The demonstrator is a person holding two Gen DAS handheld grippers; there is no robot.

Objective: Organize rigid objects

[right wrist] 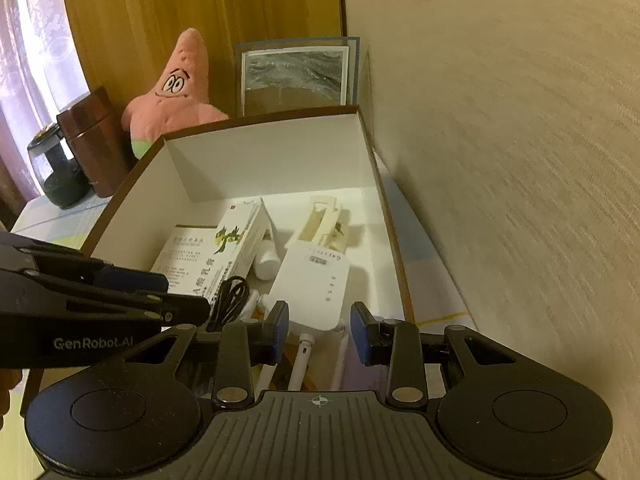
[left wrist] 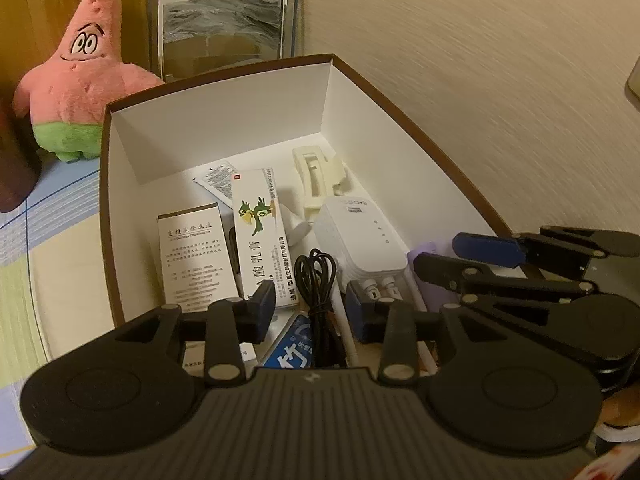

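Open box on a table against the wall: contents and surroundings.

In the box (left wrist: 120, 208): a leaflet (left wrist: 190, 256) at near left; a carton (left wrist: 260, 236) just right of it, overlapping a sachet (left wrist: 218, 180) at the far end; a coiled cable (left wrist: 316, 276) near centre; a router (left wrist: 360, 240) right of the cable, antennas (right wrist: 304, 356) pointing near; a clip (left wrist: 316, 178) behind the router at far right; a small bottle (right wrist: 266, 262) between carton and router. Behind the box: a plush toy (left wrist: 80, 76) at far left, a framed picture (left wrist: 224, 32) leaning to its right. Left of the toy: a flask (right wrist: 94, 140), then a jar (right wrist: 60, 172).
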